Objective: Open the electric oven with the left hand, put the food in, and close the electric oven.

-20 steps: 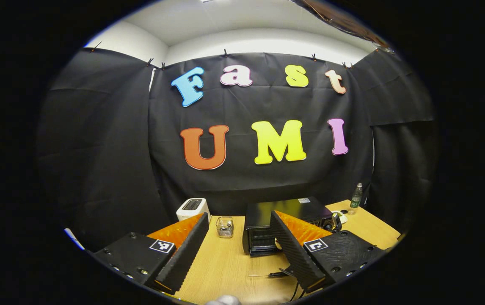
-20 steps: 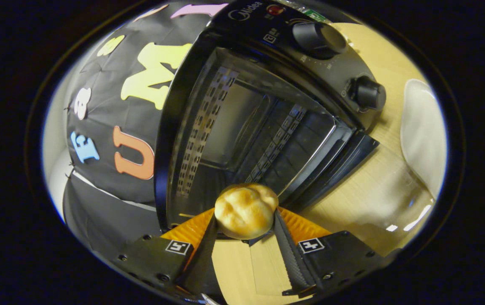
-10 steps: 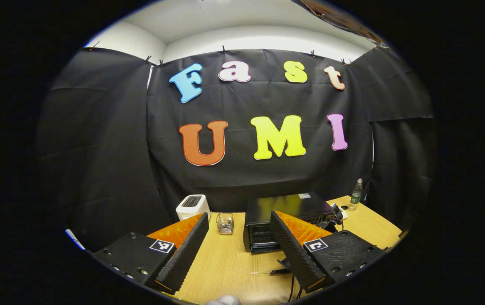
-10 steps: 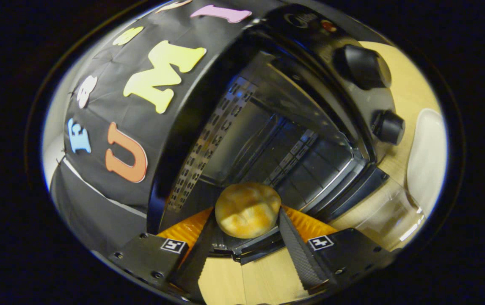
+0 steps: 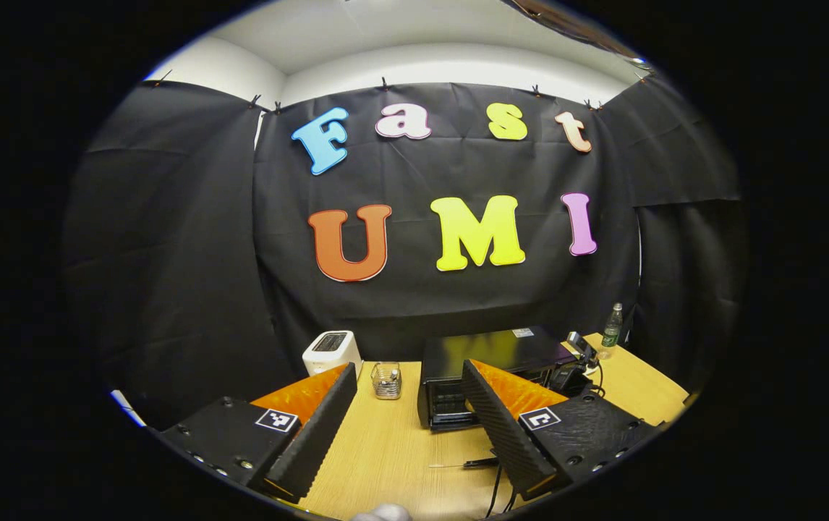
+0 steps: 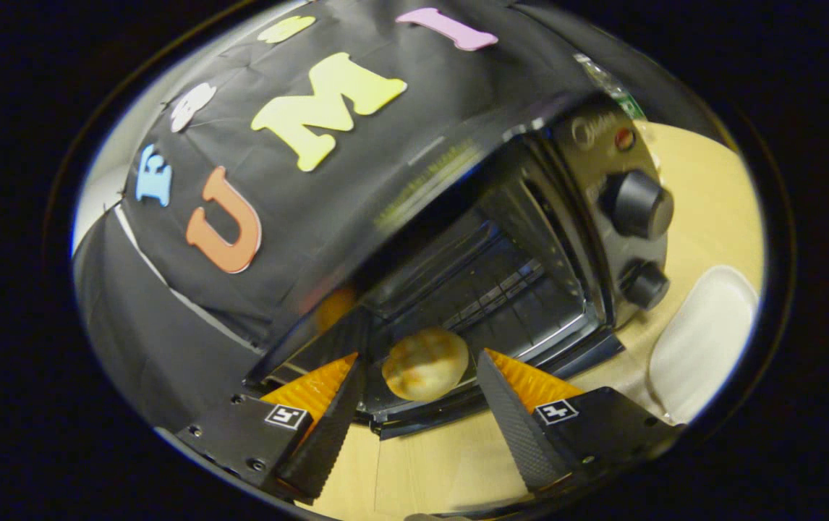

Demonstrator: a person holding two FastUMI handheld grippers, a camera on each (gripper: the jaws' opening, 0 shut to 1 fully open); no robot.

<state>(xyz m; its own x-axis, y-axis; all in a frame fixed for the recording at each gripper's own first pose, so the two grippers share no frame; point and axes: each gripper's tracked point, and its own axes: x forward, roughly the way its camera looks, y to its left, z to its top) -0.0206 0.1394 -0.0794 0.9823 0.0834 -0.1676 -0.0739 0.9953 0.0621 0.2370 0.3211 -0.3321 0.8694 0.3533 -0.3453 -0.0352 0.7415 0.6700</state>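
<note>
Since 0.5 s ago, the bread roll (image 6: 425, 363) has been released by the right tongs (image 6: 422, 423), whose fingers have been spread wide and drawn back toward the near side. In the right gripper view, the roll is seen lying at the front of the electric oven (image 6: 530, 239), on the rack just inside the opening, apart from both fingers (image 6: 512, 420). The oven door (image 6: 458, 409) is folded down and open beneath the roll. 2 black knobs (image 6: 637, 205) are set on the control panel at the right of the cavity, and a white plate (image 6: 700, 340) is seen on the wooden table (image 6: 711, 210) to the right of the oven.

In the left gripper view, the left tongs (image 5: 404, 434) are held well back from the oven (image 5: 487, 365), with the fingers wide apart and nothing between them. Far on the table (image 5: 385, 456), a white toaster (image 5: 331, 351) stands at the left, a small wire basket (image 5: 386, 380) is placed between it and the oven, and a green bottle (image 5: 610, 327) stands at the far right corner. The other gripper (image 5: 575, 362) is seen at the oven's right side.
</note>
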